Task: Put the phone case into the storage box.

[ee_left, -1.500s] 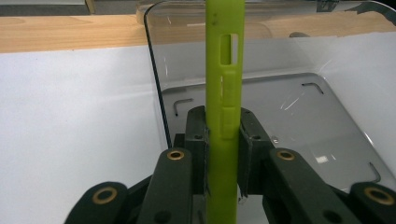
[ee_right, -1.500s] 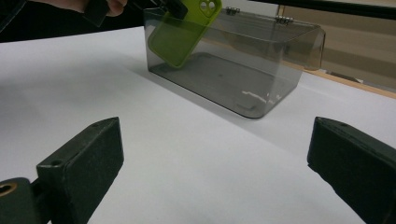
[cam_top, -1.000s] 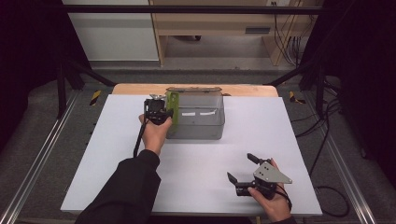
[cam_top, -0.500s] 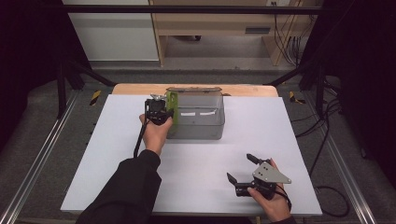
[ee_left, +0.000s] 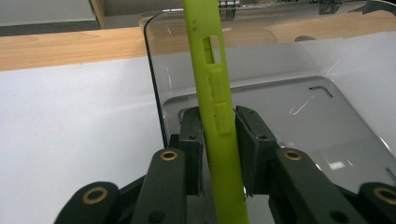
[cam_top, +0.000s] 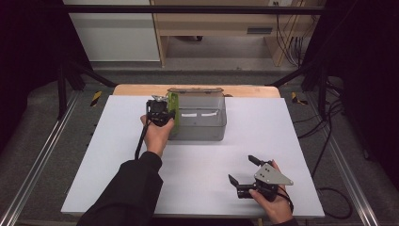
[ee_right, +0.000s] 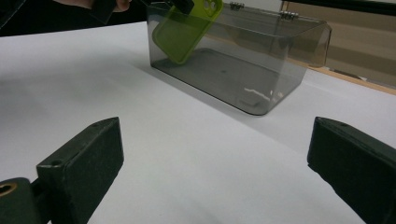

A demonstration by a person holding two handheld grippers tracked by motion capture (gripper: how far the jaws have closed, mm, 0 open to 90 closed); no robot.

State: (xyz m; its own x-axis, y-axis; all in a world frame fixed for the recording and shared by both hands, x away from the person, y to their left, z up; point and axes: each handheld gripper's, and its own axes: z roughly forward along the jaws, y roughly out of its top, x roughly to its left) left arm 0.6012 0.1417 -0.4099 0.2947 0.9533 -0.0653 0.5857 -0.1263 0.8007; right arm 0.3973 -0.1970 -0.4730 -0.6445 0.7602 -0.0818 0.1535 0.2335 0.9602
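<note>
Nothing has moved since before. On the surface [cam_top: 117, 155], the clear box [cam_top: 200, 125] sits near the far edge. My left tool [ee_left: 219, 135] clamps the green phone case [ee_left: 217, 107] upright inside the box's left end. My right tool [cam_top: 243, 170] rests released near the front edge.

Overall light: we see an even, bright white table [cam_top: 197, 188] ringed by near-black surroundings
Source: we judge it overhead, as shadows fall short and soft beneath the hands
Glare: we notice thin white streaks on the clear box [ee_right: 252, 93] floor and wall
Sharpness: we find the high view soft and grainy, with blurred edges
Focus: in the left gripper view the green phone case [ee_left: 217, 107] looks crisp; in the right gripper view the near jaws look slightly soft
</note>
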